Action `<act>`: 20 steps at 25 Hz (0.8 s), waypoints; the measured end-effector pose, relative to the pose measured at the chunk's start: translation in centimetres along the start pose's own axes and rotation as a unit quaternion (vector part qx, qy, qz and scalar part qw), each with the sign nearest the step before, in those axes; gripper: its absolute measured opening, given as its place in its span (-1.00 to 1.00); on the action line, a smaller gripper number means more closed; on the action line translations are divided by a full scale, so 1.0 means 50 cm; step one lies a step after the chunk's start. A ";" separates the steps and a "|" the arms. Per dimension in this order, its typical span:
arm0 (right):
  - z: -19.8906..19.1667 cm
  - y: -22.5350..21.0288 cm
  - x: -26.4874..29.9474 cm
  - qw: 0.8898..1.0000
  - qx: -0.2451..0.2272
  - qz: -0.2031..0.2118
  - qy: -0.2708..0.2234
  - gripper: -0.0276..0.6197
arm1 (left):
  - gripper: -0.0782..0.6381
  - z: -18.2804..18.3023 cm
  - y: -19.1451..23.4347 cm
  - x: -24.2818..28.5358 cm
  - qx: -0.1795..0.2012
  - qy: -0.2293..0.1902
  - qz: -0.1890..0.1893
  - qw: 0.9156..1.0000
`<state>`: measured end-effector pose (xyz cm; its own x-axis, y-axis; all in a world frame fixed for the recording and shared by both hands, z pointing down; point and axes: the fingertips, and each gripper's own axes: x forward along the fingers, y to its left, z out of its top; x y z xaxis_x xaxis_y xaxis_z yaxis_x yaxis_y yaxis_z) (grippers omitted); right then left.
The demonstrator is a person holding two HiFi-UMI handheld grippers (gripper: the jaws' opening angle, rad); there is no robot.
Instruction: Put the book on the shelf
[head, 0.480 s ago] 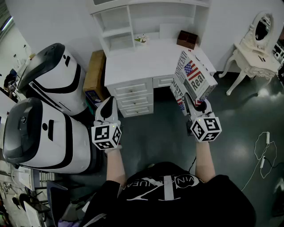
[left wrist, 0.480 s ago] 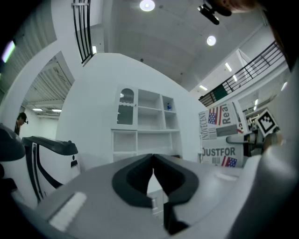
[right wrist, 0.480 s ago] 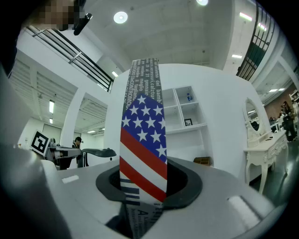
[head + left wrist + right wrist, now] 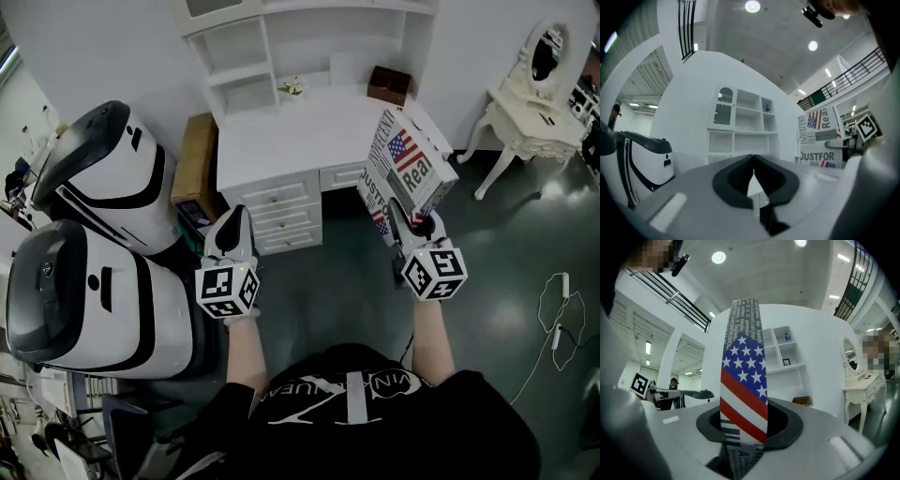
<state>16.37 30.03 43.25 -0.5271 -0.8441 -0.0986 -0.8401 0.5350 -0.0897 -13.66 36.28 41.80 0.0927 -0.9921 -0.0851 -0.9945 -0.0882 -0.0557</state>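
A thick book (image 4: 405, 167) with a flag-and-newsprint cover stands upright in my right gripper (image 4: 412, 223), whose jaws are shut on its lower edge. The right gripper view shows its flag-striped spine (image 4: 743, 394) rising from between the pads. The book hangs in front of the white desk (image 4: 300, 131), near its right end. Above the desk rises the white shelf unit (image 4: 281, 47) with open compartments. My left gripper (image 4: 232, 234) is held level with the right one, left of it, in front of the desk drawers; its jaws are shut on nothing, pads (image 4: 752, 180) touching.
Two large white-and-black machines (image 4: 94, 244) stand at the left. A cardboard box (image 4: 195, 164) sits beside the desk. On the desk are a brown box (image 4: 388, 82) and a small plant (image 4: 292, 86). A white dressing table (image 4: 536, 112) with mirror stands at the right; a cable (image 4: 561, 314) lies on the floor.
The view has shifted slightly; both grippers and the book hold nearly the same pose in front of the desk.
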 end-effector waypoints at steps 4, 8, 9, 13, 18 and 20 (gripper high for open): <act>-0.006 -0.002 0.012 1.000 0.003 -0.003 0.001 -0.42 | -0.78 -0.007 0.008 0.010 -0.007 0.003 -0.001 1.000; -0.015 -0.003 0.017 1.000 0.006 -0.016 0.001 -0.42 | -0.78 -0.018 0.022 0.015 -0.011 0.002 -0.002 1.000; -0.016 0.000 0.019 1.000 0.009 -0.019 0.000 -0.42 | -0.78 -0.022 0.031 0.019 -0.015 0.003 -0.001 1.000; -0.023 0.000 0.038 0.999 0.018 -0.028 0.007 -0.42 | -0.78 -0.048 0.060 0.049 -0.042 0.010 -0.005 0.999; -0.021 -0.043 0.063 0.999 0.012 -0.049 0.012 -0.42 | -0.78 -0.072 0.042 0.106 -0.048 0.021 -0.029 0.998; -0.022 -0.054 0.089 0.999 0.013 -0.046 0.009 -0.42 | -0.78 -0.078 0.047 0.131 -0.051 0.022 -0.030 0.998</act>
<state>16.15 24.78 44.15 -0.4500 -0.8902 -0.0717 -0.8817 0.4556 -0.1224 -15.58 29.22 44.98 0.1513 -0.9877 -0.0404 -0.9873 -0.1530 0.0416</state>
